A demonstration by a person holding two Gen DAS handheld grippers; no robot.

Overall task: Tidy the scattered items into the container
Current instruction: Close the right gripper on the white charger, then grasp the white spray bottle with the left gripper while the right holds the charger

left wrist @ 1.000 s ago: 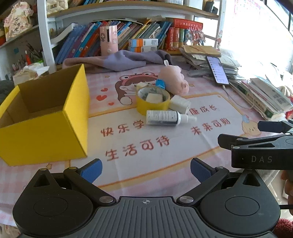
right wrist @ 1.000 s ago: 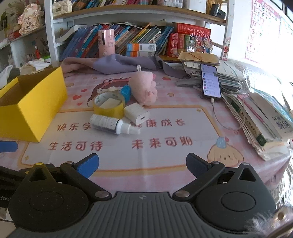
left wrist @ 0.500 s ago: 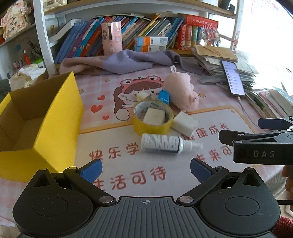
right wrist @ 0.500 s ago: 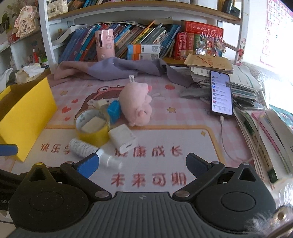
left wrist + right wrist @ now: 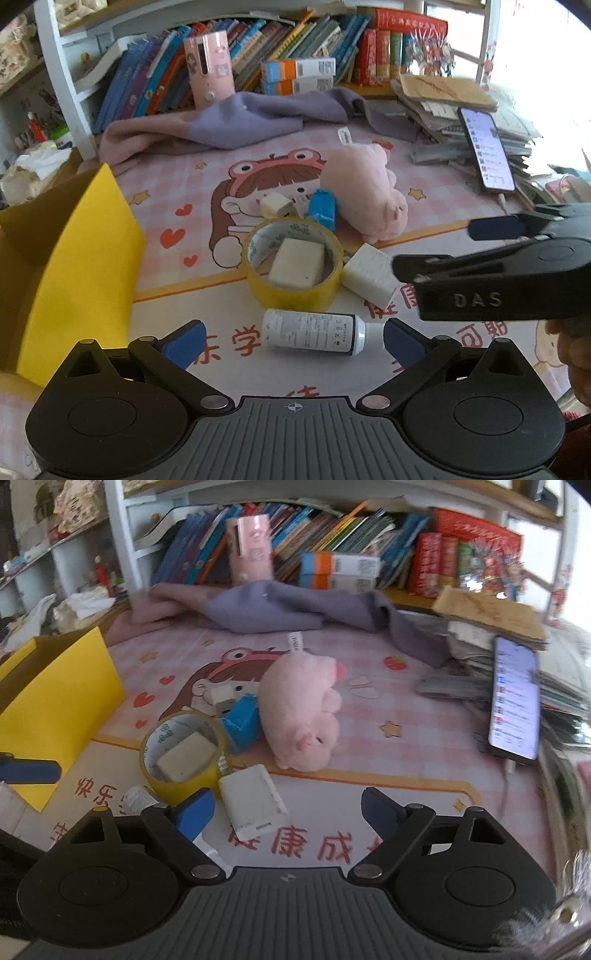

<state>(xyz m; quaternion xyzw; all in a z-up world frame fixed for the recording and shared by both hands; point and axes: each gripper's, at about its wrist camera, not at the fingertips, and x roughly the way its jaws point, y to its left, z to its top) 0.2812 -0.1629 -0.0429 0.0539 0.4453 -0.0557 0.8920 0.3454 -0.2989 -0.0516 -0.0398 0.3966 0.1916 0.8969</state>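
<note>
A yellow box (image 5: pixel 74 258) stands open at the left. To its right lies a cluster: a yellow tape roll (image 5: pixel 293 262) with a white block inside, a white spray bottle (image 5: pixel 314 332), a white charger (image 5: pixel 369 277), a pink plush pig (image 5: pixel 365 192) and a small blue item (image 5: pixel 323 210). My left gripper (image 5: pixel 293 341) is open, its fingers on either side of the bottle and apart from it. My right gripper (image 5: pixel 287 812) has closing jaws; the charger (image 5: pixel 253 801) lies between them, untouched. The bottle (image 5: pixel 138 799) is mostly hidden in the right wrist view.
A purple cloth (image 5: pixel 240 118) lies along the back before a bookshelf (image 5: pixel 295 44). A phone (image 5: pixel 515 701) on a cable leans on stacked papers (image 5: pixel 443 96) at the right. A pink cartoon mat (image 5: pixel 177 177) covers the table.
Both grippers moved forward toward the cluster, which now looks larger and closer. The bottle now lies between the left fingers. The right jaws have narrowed around the charger.
</note>
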